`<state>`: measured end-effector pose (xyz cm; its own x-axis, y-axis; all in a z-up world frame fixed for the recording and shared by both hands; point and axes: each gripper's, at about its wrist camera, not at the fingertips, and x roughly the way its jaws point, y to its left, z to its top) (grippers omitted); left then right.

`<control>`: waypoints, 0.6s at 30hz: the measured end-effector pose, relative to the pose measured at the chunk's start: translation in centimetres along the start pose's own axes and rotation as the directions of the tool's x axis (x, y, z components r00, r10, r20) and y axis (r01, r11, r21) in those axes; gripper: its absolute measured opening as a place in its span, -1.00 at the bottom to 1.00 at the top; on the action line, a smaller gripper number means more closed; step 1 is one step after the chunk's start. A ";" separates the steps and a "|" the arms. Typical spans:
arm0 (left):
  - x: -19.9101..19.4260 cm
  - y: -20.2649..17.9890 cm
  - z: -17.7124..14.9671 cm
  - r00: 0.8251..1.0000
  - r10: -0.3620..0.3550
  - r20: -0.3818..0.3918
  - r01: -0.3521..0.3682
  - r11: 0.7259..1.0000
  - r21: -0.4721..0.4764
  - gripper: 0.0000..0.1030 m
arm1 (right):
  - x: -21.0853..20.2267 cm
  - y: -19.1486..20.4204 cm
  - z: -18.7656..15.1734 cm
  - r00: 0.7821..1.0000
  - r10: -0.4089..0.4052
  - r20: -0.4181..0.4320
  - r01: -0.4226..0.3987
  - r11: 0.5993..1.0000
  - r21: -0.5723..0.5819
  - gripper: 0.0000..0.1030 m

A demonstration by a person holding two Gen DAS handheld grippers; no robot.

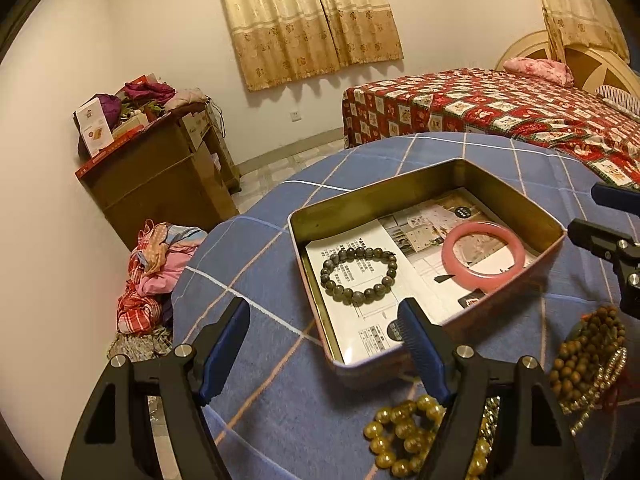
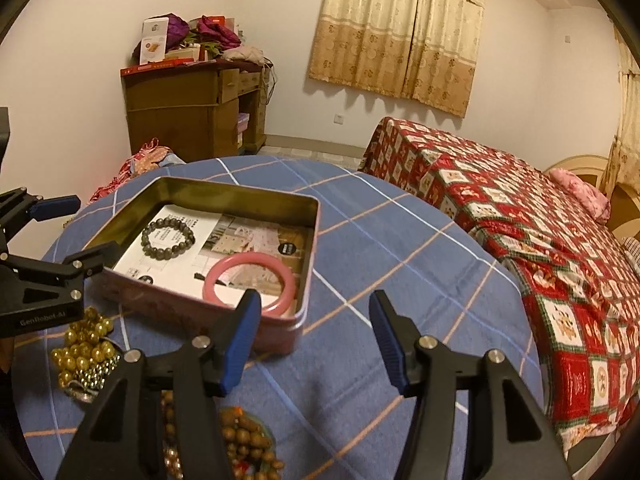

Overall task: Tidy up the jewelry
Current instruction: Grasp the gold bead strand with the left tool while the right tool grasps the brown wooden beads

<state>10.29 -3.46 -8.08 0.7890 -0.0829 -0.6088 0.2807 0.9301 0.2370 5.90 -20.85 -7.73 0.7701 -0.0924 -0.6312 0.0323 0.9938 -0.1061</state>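
An open metal tin (image 1: 372,200) (image 2: 236,192) lined with a printed sheet sits on the blue checked tablecloth. Inside lie a dark bead bracelet (image 1: 325,276) (image 2: 145,240) and a pink bangle (image 1: 484,227) (image 2: 250,258). My left gripper (image 1: 324,308) hovers open over the tin's near-left corner, nothing between its fingers. My right gripper (image 2: 316,300) stands open just right of the tin's near corner, beside the bangle, holding nothing. Gold beads (image 1: 400,428) (image 2: 84,348) and brown wooden beads (image 1: 588,344) (image 2: 248,436) lie in a heap on the cloth in front of the tin.
The round table (image 1: 280,380) drops off to the floor on the left. A bed with a red patchwork cover (image 1: 500,108) stands behind on the right. A wooden cabinet (image 1: 160,184) piled with clutter and a heap of clothes (image 1: 156,264) are on the far left.
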 end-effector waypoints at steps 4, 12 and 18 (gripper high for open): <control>-0.9 0.3 -0.7 1.000 0.006 0.005 -0.006 1.000 -0.013 0.49 | -0.5 -0.1 -0.8 1.000 0.000 -0.002 0.000 1.000 0.010 0.16; -2.0 0.2 -3.7 0.999 -0.007 -0.047 0.007 1.000 -0.019 0.49 | -1.4 0.2 -2.6 1.000 0.009 -0.030 -0.009 1.000 0.015 0.18; -3.5 0.2 -5.3 0.998 -0.019 -0.061 0.017 0.999 -0.043 0.49 | -2.7 0.0 -4.1 0.999 0.011 -0.042 -0.010 1.000 0.027 0.28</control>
<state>4.71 -1.15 -9.88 0.7483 -0.0788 -0.6587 0.2703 0.9430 0.1942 1.25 -20.86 -9.15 0.7427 -0.0842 -0.6643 0.0420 0.9960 -0.0793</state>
